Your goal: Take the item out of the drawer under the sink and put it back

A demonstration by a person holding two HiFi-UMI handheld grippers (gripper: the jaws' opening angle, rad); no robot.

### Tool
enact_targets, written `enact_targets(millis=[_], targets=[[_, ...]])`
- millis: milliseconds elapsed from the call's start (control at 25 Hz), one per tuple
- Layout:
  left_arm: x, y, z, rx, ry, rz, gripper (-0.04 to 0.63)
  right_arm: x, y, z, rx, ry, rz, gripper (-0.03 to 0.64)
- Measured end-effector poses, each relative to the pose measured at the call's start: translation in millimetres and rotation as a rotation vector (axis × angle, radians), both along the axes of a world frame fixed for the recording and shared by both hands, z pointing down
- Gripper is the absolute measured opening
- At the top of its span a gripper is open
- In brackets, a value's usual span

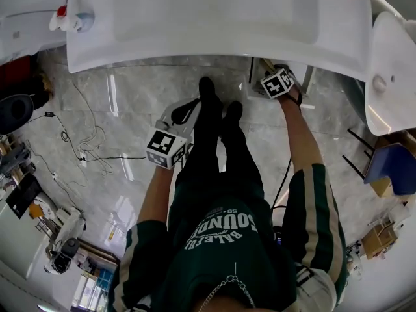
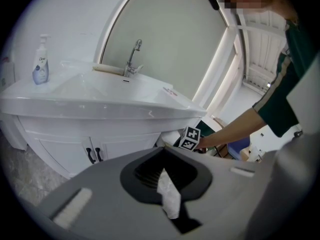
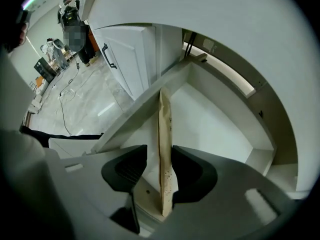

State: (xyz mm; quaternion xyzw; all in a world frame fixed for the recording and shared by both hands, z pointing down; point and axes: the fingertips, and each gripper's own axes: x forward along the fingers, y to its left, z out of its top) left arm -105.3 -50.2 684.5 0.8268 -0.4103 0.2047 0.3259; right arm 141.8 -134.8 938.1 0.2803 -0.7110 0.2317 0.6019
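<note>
In the right gripper view my right gripper is shut on a thin, flat tan packet, seen edge-on and upright. It hangs over the open white drawer under the sink. The head view shows that gripper at the sink's front edge, its tips partly hidden. My left gripper hangs lower, in front of the person's legs and away from the cabinet. In its own view the left gripper is shut on a small crumpled white scrap.
The white sink basin overhangs the cabinet, whose two doors have black handles. A soap bottle and a faucet stand on the sink. Cables trail over the marble floor at left. A blue box sits at right.
</note>
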Motion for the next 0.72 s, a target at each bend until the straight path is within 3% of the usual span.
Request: enact_targets(millis=[280, 320, 400, 720], targets=[[-2, 4, 6, -0.016, 0.003, 0.004, 0.051, 2, -4, 13, -0.018, 0.055, 0.029, 0.146], [-1, 4, 6, -0.015, 0.005, 0.004, 0.051, 5, -4, 13, -0.022, 0.069, 0.035, 0.139], [-3, 3, 6, -0.011, 0.006, 0.001, 0.051, 7, -6, 11, -0.013, 0.090, 0.042, 0.063], [3, -1, -4, 0.004, 0.018, 0.005, 0.051, 6, -2, -11, 0.014, 0.094, 0.025, 0.051]])
